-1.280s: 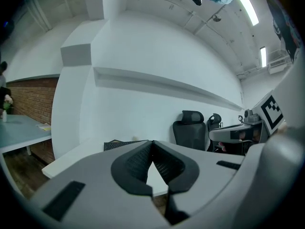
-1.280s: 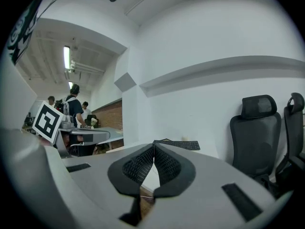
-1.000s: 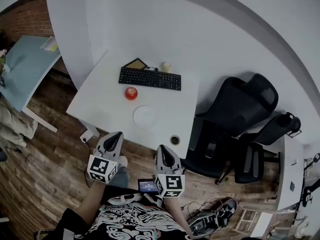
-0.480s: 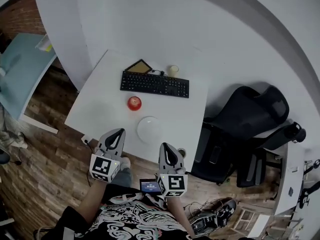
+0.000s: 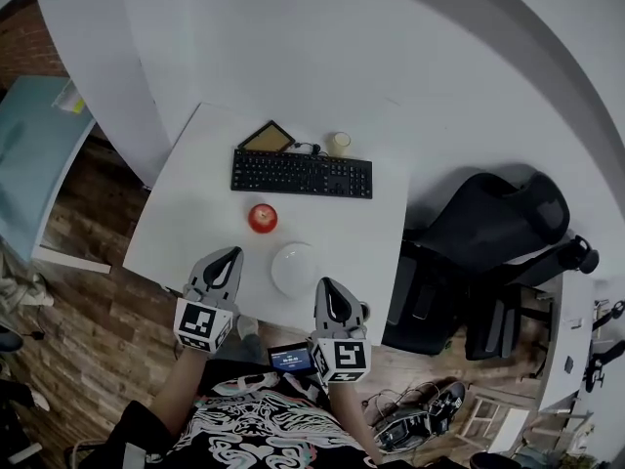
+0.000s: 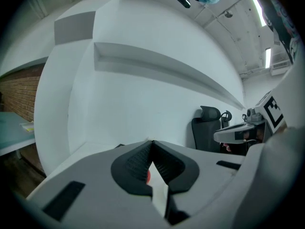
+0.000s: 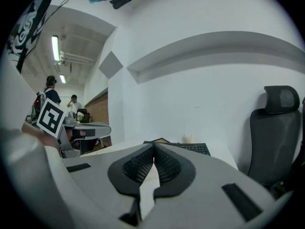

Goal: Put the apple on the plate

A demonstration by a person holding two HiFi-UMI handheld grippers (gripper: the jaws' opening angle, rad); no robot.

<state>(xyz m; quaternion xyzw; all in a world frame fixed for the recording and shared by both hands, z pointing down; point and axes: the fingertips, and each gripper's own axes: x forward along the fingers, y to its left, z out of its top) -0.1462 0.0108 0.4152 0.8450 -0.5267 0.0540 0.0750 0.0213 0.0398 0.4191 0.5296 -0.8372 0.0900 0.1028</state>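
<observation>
Where the head view looks down on the scene, a white worktop (image 5: 190, 208) carries: one red apple (image 5: 261, 217), left of centre; one white plate (image 5: 295, 269), bare, near the front edge, just right of and nearer than the apple, the two apart; one black keyboard (image 5: 302, 174) at the far side; one pale cup (image 5: 339, 144) and one brown-faced square item (image 5: 267, 137) beyond the keyboard. Left tool (image 5: 232, 253) and right tool (image 5: 325, 284) are both at the near edge, one on each side of the plate, neither touching anything. A black office chair (image 5: 488, 233) is to the right of the worktop.

Left gripper view: left tool (image 6: 152, 142) with jaws closed tip to tip, nothing held; a sliver of the apple (image 6: 148, 176) shows through the gap behind the tips; chair (image 6: 209, 128) to the right.

Right gripper view: right tool (image 7: 154, 147) with jaws closed together, empty; keyboard (image 7: 190, 148) and cup (image 7: 188, 139) beyond; chair (image 7: 274, 132) at right.
</observation>
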